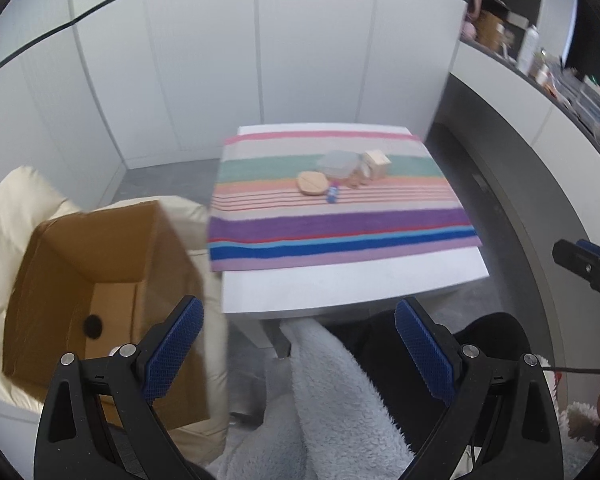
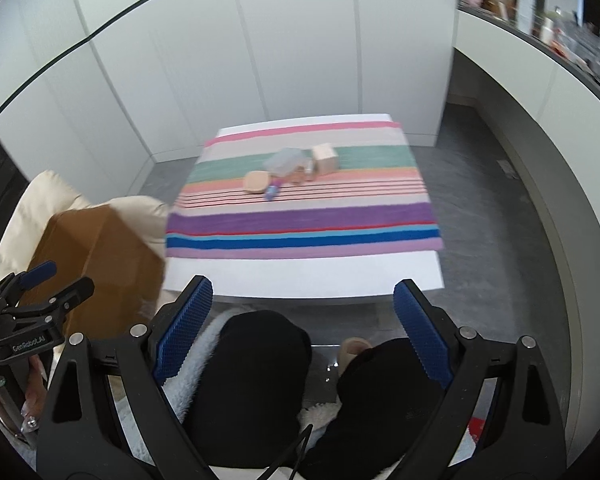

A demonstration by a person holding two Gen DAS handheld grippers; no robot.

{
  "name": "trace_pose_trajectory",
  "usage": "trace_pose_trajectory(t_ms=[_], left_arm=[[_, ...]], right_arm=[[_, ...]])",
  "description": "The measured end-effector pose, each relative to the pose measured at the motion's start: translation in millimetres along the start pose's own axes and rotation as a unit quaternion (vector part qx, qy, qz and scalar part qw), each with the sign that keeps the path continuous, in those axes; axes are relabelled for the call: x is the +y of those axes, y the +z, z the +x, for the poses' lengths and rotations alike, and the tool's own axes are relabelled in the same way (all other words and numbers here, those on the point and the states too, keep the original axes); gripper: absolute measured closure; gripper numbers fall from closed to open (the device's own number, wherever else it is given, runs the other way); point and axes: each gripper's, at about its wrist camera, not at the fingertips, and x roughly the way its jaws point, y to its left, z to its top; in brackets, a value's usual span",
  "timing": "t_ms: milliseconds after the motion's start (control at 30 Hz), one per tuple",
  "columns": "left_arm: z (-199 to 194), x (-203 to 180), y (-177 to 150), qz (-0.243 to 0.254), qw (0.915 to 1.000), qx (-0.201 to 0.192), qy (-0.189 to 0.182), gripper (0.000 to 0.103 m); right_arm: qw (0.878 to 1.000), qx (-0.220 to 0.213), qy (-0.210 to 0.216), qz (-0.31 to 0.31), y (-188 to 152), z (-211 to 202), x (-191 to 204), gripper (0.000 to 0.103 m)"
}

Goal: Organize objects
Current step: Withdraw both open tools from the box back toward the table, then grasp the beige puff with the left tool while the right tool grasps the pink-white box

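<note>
Left wrist view: my left gripper [image 1: 298, 354] hangs over my lap, jaws spread wide with nothing between the blue pads [image 1: 172, 350]. Below them lie a fluffy pale blue garment [image 1: 340, 392] and dark trousers. To the left, an open cardboard box [image 1: 96, 280] sits on a cream cushion [image 1: 4, 216], just beside the white table [image 1: 340, 284]. A striped cloth [image 1: 332, 224] covers most of the tabletop.

Objects cluster near the cloth's middle, on the green and peach stripes: a round tan piece [image 1: 312, 183], a clear lidded container [image 1: 337, 163], a pale wooden block [image 1: 377, 165], and a small blue item [image 1: 332, 195] just in front. All blurred; finer detail unreadable.

Right wrist view: my right gripper [image 2: 303, 338] is likewise released, pads apart and empty, above my knees. Same cluster [image 2: 288, 172] ahead on the cloth, well apart from both grippers. The left gripper's tips show at the frame's left edge, near the box.
</note>
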Motion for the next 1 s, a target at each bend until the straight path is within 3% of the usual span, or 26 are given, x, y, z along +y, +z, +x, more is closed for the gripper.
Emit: trace_pose_trajectory(t_ms=[300, 600, 767, 933, 1000], left_arm=[[29.3, -26.3, 27.6, 0.015, 0.9993, 0.023, -0.023, 0.005], [83.3, -26.4, 85.0, 0.007, 0.9983, 0.047, -0.033, 0.005], [135.7, -26.9, 124.2, 0.011, 0.9972, 0.069, -0.028, 0.005], [207.7, -40.1, 150.3, 0.061, 0.9942, 0.087, 0.016, 0.005], [234.9, -43.2, 155.5, 0.074, 0.9924, 0.097, 0.014, 0.005]], right_arm=[[0.999, 0.012, -0.016, 0.031, 7.1, 29.4, -42.5, 0.009], [0.998, 0.019, -0.035, 0.037, 40.1, 88.3, -71.8, 0.009], [0.998, 0.025, -0.046, 0.042, 62.2, 135.6, -89.2, 0.009], [0.998, 0.03, -0.05, 0.039, 83.4, 195.9, -100.1, 0.009], [0.998, 0.035, -0.05, 0.035, 89.8, 220.2, -102.2, 0.009]])
